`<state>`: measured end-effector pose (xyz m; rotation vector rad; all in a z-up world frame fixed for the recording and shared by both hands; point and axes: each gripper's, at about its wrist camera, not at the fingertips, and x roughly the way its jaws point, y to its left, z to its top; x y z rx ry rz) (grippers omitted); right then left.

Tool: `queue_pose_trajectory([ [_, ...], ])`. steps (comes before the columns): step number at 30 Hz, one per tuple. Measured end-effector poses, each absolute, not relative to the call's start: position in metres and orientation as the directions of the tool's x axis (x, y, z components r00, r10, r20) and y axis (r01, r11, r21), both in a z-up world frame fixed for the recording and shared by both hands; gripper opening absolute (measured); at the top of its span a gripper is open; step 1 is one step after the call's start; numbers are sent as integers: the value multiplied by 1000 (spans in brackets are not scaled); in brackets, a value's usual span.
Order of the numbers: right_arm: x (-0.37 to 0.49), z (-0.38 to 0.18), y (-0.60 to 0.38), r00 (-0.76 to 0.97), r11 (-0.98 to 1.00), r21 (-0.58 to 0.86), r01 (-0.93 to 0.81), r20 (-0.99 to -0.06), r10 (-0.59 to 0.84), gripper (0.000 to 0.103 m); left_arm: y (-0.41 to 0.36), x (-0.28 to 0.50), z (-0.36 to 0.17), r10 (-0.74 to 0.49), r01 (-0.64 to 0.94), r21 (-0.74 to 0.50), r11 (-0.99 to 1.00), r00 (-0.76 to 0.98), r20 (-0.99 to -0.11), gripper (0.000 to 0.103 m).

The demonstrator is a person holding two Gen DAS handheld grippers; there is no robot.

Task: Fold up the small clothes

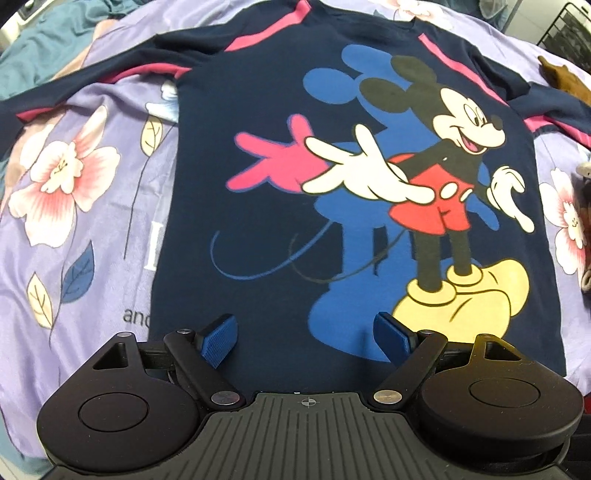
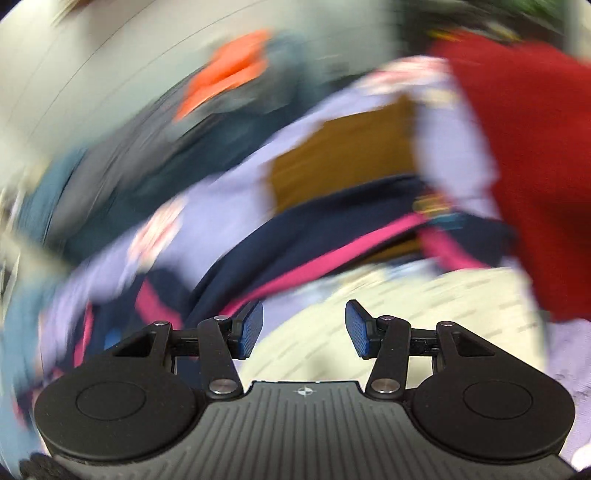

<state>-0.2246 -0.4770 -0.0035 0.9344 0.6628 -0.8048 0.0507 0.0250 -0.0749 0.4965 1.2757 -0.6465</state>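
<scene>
A navy long-sleeved shirt [image 1: 258,221] with pink shoulder stripes and a cartoon mouse print lies flat, front up, sleeves spread out to both sides. My left gripper [image 1: 304,339] hangs over the shirt's bottom hem, pointing steeply down, open wide with nothing between its blue pads [image 1: 218,341]. The right wrist view is heavily blurred by motion. In it my right gripper [image 2: 304,328] is open and empty, above pale cream fabric [image 2: 406,314], with a navy and pink part of the shirt [image 2: 295,243] just beyond its fingers.
A lilac floral bedsheet [image 1: 74,221] lies under the shirt. Teal fabric [image 1: 48,44] is bunched at the far left, with a brown item [image 1: 565,77] and a wire rack [image 1: 569,33] at the far right. A red garment [image 2: 535,147], orange cloth [image 2: 225,81] and a brown patch [image 2: 340,155] show blurred.
</scene>
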Motion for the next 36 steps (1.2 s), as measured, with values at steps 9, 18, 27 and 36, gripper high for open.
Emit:
queue_pose_trajectory([
  [9,-289,-74,-568,323,3,335,942,-905,-277,53,4,19,-72,-123,684,20,729,160,-979,103],
  [18,-293,-117,-589,326,-65,357,932,-902,-284,33,-19,-6,-70,-114,711,39,702,167,-979,103],
  [27,-297,-41,-556,371,102,364,926,-820,-436,8,-16,-8,-74,-111,718,42,695,165,-980,103],
  [36,-210,99,-462,825,536,675,507,-560,-76,8,-2,15,-80,-135,678,9,735,160,-978,103],
])
